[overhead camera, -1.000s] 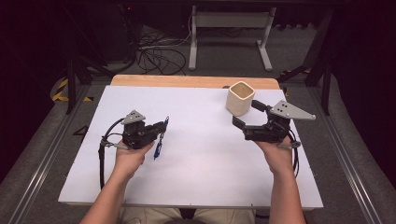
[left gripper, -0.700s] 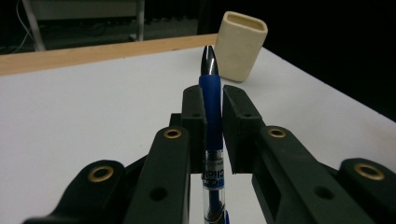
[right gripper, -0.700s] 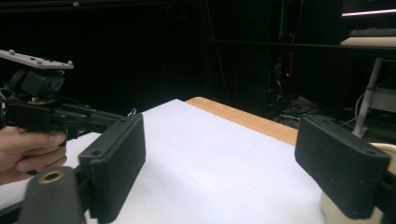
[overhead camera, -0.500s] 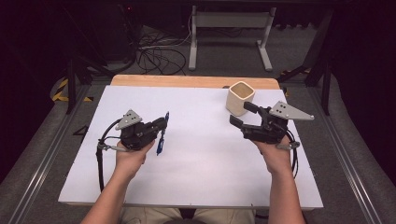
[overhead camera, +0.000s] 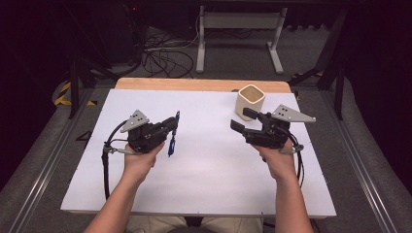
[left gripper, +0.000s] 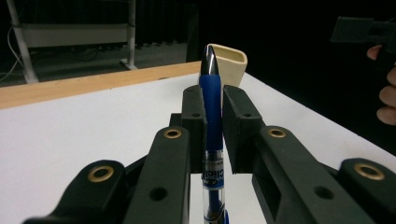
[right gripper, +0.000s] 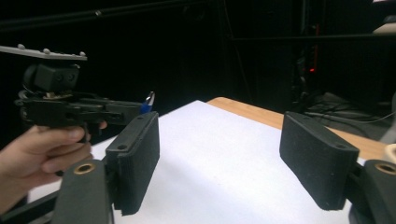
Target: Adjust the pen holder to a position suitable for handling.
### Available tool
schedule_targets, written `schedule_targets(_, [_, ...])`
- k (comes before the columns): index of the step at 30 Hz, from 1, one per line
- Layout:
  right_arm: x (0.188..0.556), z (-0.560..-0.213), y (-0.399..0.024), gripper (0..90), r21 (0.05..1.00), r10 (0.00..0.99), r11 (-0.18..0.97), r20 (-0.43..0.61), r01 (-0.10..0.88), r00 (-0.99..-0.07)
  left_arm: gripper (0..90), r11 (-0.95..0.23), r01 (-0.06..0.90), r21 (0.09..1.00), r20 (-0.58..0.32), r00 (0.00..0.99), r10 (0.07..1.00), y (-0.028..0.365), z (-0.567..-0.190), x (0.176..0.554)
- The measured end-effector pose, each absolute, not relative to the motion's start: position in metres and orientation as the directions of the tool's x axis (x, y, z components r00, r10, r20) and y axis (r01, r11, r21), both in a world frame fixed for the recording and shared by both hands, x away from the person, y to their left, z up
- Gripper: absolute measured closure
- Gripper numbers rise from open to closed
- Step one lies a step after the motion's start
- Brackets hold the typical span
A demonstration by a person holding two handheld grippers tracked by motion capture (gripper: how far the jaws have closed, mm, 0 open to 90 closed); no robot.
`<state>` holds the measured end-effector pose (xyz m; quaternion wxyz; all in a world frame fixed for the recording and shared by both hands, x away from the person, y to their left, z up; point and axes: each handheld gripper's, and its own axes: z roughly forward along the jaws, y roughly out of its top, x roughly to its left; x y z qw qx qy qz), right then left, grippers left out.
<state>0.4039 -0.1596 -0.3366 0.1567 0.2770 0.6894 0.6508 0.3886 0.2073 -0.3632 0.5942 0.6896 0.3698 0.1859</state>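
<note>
1. Since the earlier frame, right gripper (overhead camera: 240,120) jaws have been closing; they stand apart, nothing between them.
2. Left gripper (overhead camera: 172,127) clenches the blue pen (left gripper: 211,100), held above the table (overhead camera: 204,194).
3. Beige cup (overhead camera: 249,101) stands just beside the right gripper.

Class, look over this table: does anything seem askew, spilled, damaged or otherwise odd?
Nothing stands out. The cup stands upright on the white table; the left claw grips a blue pen cleanly, and the right claw is open and holds nothing.
</note>
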Motion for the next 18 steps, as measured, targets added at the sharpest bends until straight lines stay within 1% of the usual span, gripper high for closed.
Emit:
schedule_targets(3, [0.405,-0.339,-0.157,31.0,0.981,0.585,0.001,0.157,0.194,-0.795,80.4,-0.013,0.28,0.96,-0.185,0.666,0.722,0.203,-0.361,0.39])
schedule_targets(18, [0.406,-0.346,-0.144,34.0,0.98,0.544,0.001,0.165,0.197,-0.823,80.3,-0.011,0.241,0.97,-0.166,0.7,0.694,0.195,-0.357,0.383])
